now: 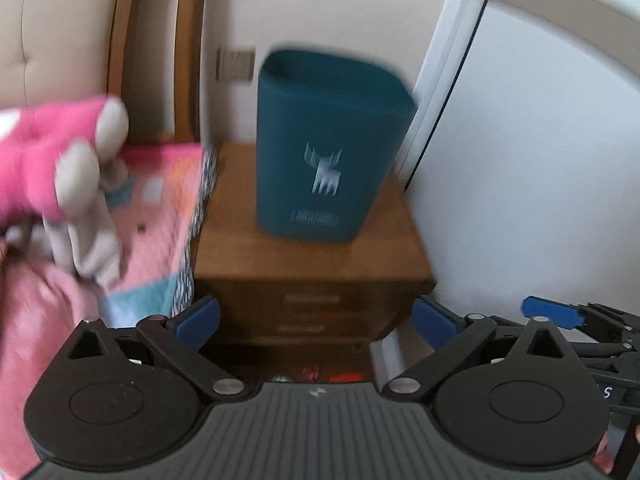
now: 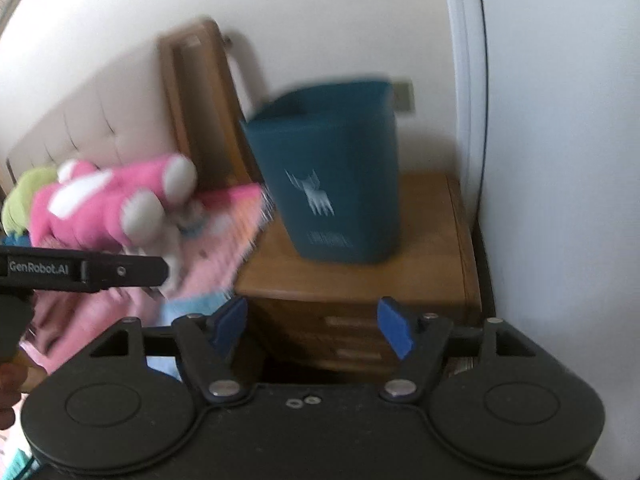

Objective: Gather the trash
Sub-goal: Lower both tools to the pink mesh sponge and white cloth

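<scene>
2 grippers, left gripper and right gripper, hang wide open and empty, facing the teal bin upright on the nightstand, probably approaching to collect it.

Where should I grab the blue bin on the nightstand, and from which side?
Grip the top rim of the bin, coming down from above on the near wall. It stands upright on the nightstand with its mouth open, so the thin rim probably fits an open claw; the body looks too wide. Both the left claw and right claw are open and empty.
</scene>
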`<state>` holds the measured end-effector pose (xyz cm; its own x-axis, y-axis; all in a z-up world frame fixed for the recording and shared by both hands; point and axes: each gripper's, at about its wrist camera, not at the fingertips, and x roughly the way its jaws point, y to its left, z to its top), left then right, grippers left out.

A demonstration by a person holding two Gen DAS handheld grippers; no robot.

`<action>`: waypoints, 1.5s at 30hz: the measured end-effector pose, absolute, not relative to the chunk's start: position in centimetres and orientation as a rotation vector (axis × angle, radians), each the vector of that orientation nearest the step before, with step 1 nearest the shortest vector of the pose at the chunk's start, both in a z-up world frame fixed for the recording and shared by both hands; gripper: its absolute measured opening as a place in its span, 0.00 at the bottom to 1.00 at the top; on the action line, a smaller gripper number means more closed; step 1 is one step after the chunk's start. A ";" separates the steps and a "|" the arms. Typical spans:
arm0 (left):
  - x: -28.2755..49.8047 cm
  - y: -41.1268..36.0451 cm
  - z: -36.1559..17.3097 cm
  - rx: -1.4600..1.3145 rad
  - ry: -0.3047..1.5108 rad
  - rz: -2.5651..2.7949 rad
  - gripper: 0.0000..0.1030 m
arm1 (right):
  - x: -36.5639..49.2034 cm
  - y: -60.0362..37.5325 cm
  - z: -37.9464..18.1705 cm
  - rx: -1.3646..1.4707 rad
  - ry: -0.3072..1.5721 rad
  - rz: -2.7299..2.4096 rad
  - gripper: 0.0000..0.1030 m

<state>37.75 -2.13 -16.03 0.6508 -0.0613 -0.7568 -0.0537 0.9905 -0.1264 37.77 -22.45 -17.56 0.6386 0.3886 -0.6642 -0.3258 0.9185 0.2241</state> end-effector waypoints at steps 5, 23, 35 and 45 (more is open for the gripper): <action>38.4 -3.1 -26.3 -0.161 0.946 0.033 1.00 | 38.1 -23.9 -27.8 0.057 0.855 0.402 0.70; 42.6 -7.0 -63.9 -0.155 1.208 0.065 1.00 | 38.2 -24.6 -65.2 -0.013 1.132 0.458 0.69; 48.5 -8.7 -77.7 -0.087 1.301 -0.035 1.00 | 42.3 -23.6 -78.7 -0.073 1.194 0.514 0.67; 50.0 -10.6 -83.7 0.063 1.362 -0.114 0.99 | 43.2 -21.4 -83.5 -0.214 1.234 0.581 0.65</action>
